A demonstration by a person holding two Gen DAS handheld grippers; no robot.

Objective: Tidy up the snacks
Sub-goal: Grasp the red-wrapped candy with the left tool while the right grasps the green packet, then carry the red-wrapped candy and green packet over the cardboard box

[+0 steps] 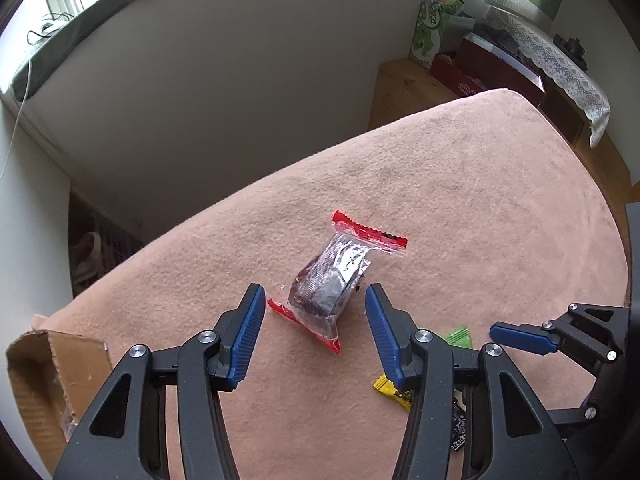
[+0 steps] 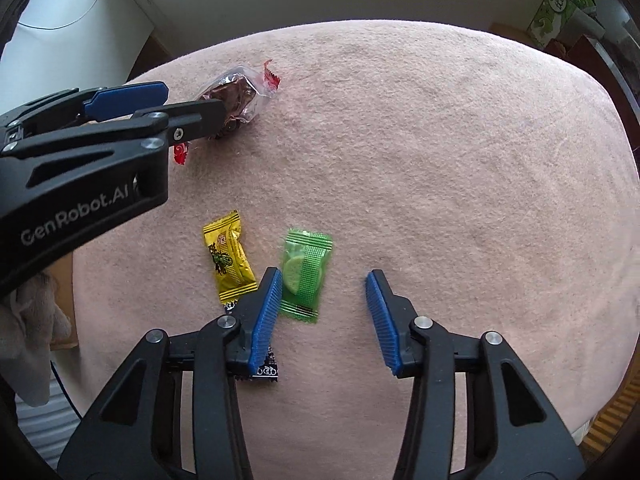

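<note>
A clear packet with red ends (image 1: 328, 280) holds a dark snack and lies on the pink-covered table (image 1: 480, 200). My left gripper (image 1: 314, 308) hangs over it, open, with the packet's near end between the blue pads and not pressed. In the right wrist view the same packet (image 2: 240, 96) shows beside the left gripper (image 2: 196, 102). My right gripper (image 2: 322, 280) is open just above a green packet (image 2: 306, 276), which lies against its left finger (image 2: 266, 308). A yellow packet (image 2: 228, 260) lies to the left. A black packet (image 2: 264, 368) is partly hidden under that finger.
An open cardboard box (image 1: 40, 380) stands off the table's left edge. A green bag (image 1: 432, 28) and a red box (image 1: 460, 76) sit on a wooden shelf behind the table. The table's pink cover (image 2: 440, 160) stretches bare to the right. A grey cloth (image 2: 32, 320) hangs at the lower left.
</note>
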